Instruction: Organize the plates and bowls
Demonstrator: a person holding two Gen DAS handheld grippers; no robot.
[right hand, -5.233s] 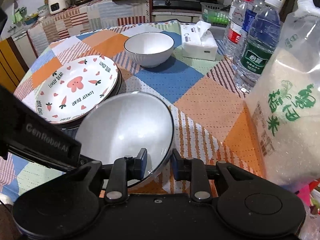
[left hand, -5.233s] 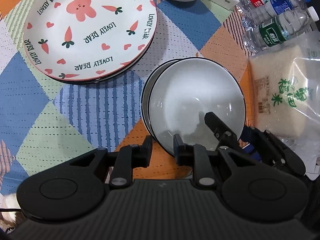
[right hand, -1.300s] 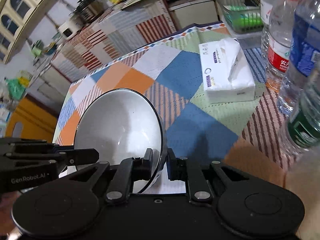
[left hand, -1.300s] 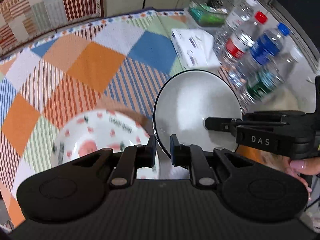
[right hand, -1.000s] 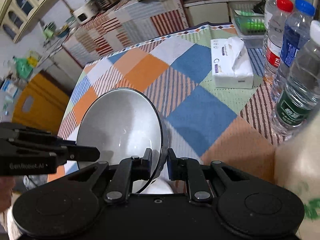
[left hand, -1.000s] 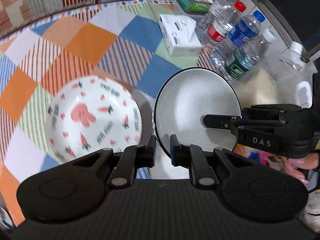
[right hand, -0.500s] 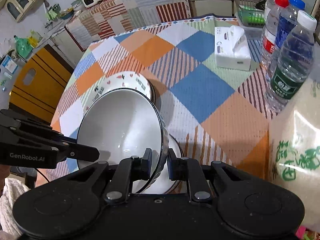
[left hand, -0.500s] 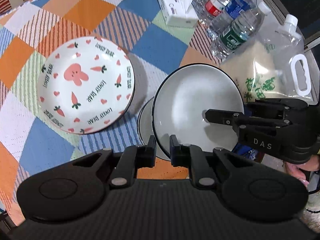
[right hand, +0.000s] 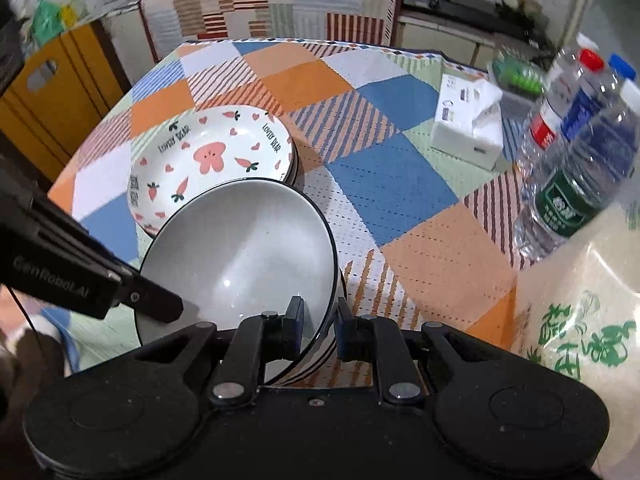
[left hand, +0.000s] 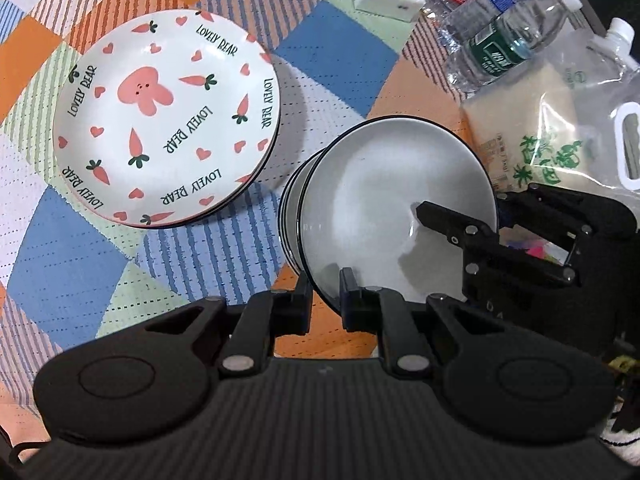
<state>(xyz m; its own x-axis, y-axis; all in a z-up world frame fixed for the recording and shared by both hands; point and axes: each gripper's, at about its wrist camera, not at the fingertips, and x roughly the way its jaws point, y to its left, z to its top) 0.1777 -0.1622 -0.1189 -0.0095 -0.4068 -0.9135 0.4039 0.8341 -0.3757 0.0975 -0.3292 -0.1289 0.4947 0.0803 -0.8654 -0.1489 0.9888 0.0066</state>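
A white bowl with a thin black rim (left hand: 384, 200) hangs tilted, held from both sides. My left gripper (left hand: 324, 300) is shut on its near rim. My right gripper (left hand: 460, 210) is shut on the rim at the right, one finger inside the bowl. Just beneath it a stack of like bowls (left hand: 290, 208) shows its rims at the left; I cannot tell whether they touch. In the right wrist view the same bowl (right hand: 240, 264) sits in my right gripper (right hand: 320, 328), with my left gripper (right hand: 160, 304) reaching in from the left. A stack of bunny-and-carrot plates (left hand: 168, 120) lies left of the bowls.
On the checked tablecloth (right hand: 400, 184) stand a tissue box (right hand: 468, 124) and several water bottles (right hand: 580, 168) at the far right. A bag of rice (left hand: 560, 128) lies close to the right of the bowls. A counter (right hand: 280, 4) stands beyond the table.
Both grippers have come down with the bowl, from high over the table to just above the stack of bowls. The bowl now sits lower and closer to the stack. Grips unchanged.
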